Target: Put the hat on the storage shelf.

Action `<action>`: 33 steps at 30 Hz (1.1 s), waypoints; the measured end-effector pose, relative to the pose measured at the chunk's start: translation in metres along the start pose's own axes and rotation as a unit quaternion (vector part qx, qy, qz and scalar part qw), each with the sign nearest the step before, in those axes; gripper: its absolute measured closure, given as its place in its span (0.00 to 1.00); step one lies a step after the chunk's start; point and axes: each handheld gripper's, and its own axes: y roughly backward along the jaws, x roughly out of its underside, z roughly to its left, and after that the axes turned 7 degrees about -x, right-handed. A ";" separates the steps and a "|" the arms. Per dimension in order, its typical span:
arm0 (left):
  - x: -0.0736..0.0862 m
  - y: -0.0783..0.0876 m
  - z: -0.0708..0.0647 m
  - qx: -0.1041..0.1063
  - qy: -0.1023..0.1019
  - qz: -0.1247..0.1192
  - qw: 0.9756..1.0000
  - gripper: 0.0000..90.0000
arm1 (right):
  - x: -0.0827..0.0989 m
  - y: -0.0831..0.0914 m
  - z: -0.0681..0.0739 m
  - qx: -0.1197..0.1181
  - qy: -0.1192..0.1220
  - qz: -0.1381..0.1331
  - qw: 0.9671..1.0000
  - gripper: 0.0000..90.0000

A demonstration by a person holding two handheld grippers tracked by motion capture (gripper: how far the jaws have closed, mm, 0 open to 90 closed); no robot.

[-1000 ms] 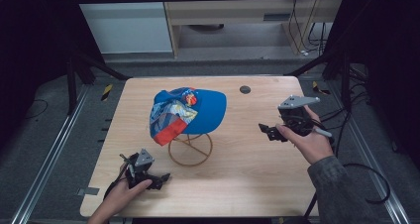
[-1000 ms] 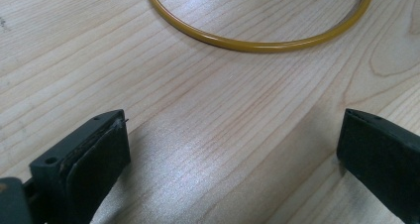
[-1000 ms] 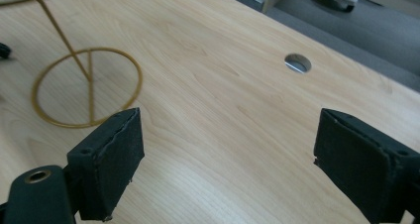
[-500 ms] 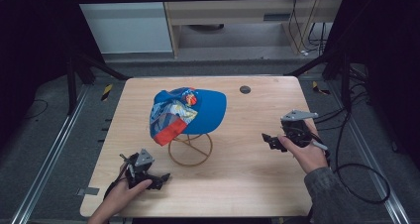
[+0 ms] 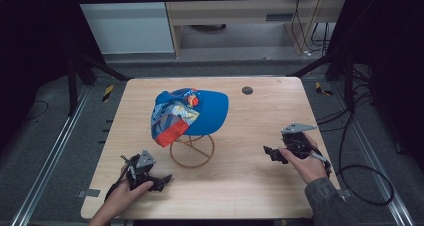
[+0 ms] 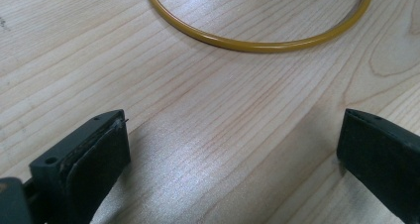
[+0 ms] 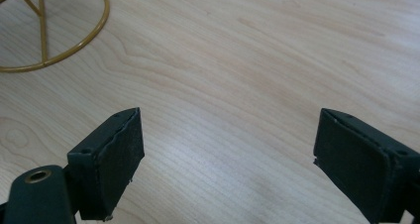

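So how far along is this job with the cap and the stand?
The blue cap already sits on the gold wire stand, so that part looks done. Nothing is in hand: the left gripper and right gripper are both open, low over the table, apart from the stand. Little seems left.

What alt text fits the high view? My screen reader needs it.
A blue cap sits on a gold wire stand at the middle of a wooden table. The left gripper and right gripper, both hand-held, rest apart from it at either side.
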 end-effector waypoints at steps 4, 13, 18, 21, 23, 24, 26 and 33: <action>0.000 0.000 0.000 -0.001 0.000 0.000 1.000 0.00 | 0.008 -0.006 0.000 -0.005 -0.003 0.008 1.000 0.13; 0.000 0.000 0.000 -0.001 0.000 0.000 1.000 0.00 | 0.025 -0.021 0.005 -0.016 -0.019 0.026 0.999 0.13; 0.000 0.000 0.000 0.000 0.000 0.000 1.000 0.00 | 0.029 -0.028 0.007 -0.020 -0.022 0.031 0.999 0.12; 0.000 0.000 0.000 -0.001 0.000 0.000 1.000 0.00 | 0.030 -0.031 0.008 -0.018 -0.029 0.030 0.999 0.12; 0.000 0.000 0.000 0.000 0.000 0.000 1.000 0.00 | 0.031 -0.035 0.009 -0.016 -0.030 0.033 0.999 0.12; 0.000 0.000 0.000 0.000 0.000 0.000 1.000 0.00 | 0.032 -0.038 0.011 -0.018 -0.029 0.037 0.999 0.11; 0.000 0.000 0.000 0.000 0.000 0.000 1.000 0.00 | 0.034 -0.042 0.013 -0.015 -0.026 0.044 0.999 0.11; 0.000 0.000 0.000 0.000 0.000 0.000 1.000 0.00 | 0.035 -0.050 0.018 -0.008 -0.024 0.036 0.999 0.10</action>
